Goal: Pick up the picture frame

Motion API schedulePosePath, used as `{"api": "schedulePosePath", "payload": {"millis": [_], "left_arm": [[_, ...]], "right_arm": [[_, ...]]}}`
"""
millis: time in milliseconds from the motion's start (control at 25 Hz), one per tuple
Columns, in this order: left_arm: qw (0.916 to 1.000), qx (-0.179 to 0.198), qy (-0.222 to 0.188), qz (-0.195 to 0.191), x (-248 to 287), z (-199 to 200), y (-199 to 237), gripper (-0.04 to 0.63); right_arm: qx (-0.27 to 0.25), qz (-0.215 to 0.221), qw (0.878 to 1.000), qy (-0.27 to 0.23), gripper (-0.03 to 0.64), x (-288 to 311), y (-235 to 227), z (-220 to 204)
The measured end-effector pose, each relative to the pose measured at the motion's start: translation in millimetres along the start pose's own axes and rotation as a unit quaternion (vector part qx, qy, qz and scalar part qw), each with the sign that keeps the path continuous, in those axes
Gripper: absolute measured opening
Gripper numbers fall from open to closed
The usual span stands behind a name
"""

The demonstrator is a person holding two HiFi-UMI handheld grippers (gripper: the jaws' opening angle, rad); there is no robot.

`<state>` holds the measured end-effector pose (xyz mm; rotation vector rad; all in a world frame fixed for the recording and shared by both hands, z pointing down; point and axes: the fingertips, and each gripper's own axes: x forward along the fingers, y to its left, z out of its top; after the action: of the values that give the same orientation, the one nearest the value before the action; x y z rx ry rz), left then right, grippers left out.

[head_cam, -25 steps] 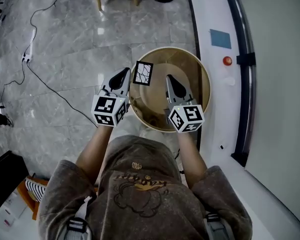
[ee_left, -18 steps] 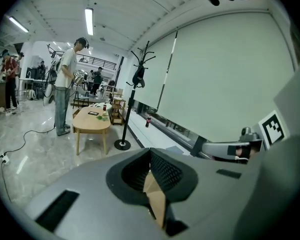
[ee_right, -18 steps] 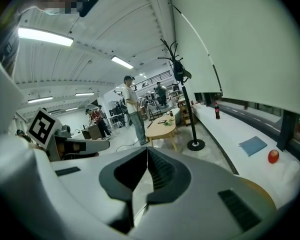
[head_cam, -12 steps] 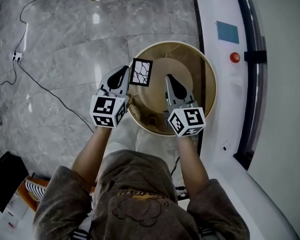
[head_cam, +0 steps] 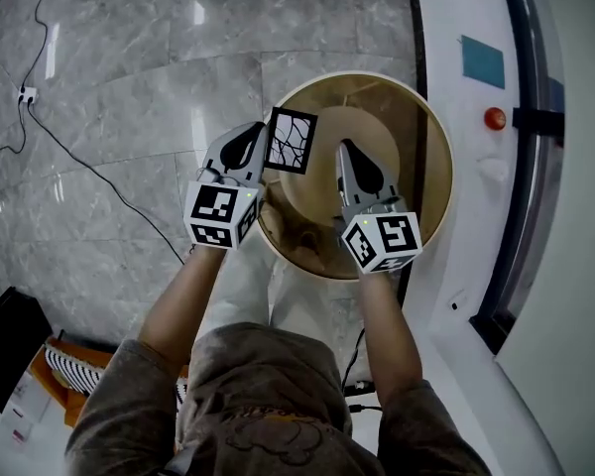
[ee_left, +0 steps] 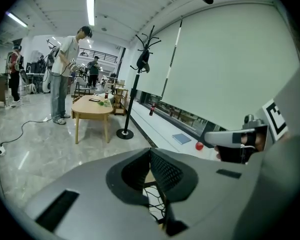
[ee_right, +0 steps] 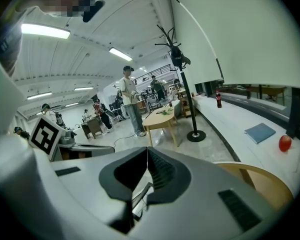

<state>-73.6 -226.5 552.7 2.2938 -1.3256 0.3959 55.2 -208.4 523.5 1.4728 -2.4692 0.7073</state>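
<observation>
The picture frame (head_cam: 290, 140), black-edged with a white cracked pattern, stands tilted at the left rim of the round wooden table (head_cam: 426, 167). My left gripper (head_cam: 253, 135) is shut, its tip just left of the frame; whether it touches the frame I cannot tell. My right gripper (head_cam: 345, 149) is shut over the table, to the right of the frame. In the left gripper view the shut jaws (ee_left: 150, 151) show the frame's pattern (ee_left: 157, 206) below them. The right gripper view shows shut jaws (ee_right: 148, 149) with the frame's edge (ee_right: 140, 196) beneath.
A white ledge runs along the right with a red knob (head_cam: 494, 119) and a blue patch (head_cam: 483, 61). A cable (head_cam: 79, 167) crosses the marble floor. Farther off stand a low wooden table (ee_left: 92, 106), a coat stand (ee_left: 135, 84) and several people.
Both grippers have sunk toward the table together, jaws still shut. The frame stays beside the left gripper's tip, and the table looks a little larger in the head view.
</observation>
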Motion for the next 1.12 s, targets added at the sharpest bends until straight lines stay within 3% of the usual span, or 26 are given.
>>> {"api": "schedulePosePath", "payload": {"millis": [320, 800, 840, 1000, 1120], "left_arm": [[0.9999, -0.010, 0.009, 0.000, 32, -38, 15, 0.018], [0.9990, -0.021, 0.038, -0.001, 46, -69, 22, 0.020], [0.9990, -0.022, 0.040, -0.002, 47, -70, 22, 0.028], [0.9987, -0.022, 0.046, -0.006, 50, -76, 23, 0.195], [0.9986, -0.020, 0.049, 0.000, 51, -79, 27, 0.215]], "right_arm": [[0.013, -0.018, 1.000, 0.009, 0.020, 24, -25, -37], [0.026, -0.013, 0.999, 0.030, 0.020, 18, -20, -66], [0.026, -0.012, 0.999, 0.031, 0.020, 19, -20, -67], [0.030, -0.009, 0.999, 0.030, 0.020, 22, -18, -68], [0.032, -0.007, 0.999, 0.030, 0.020, 24, -17, -69]]}}
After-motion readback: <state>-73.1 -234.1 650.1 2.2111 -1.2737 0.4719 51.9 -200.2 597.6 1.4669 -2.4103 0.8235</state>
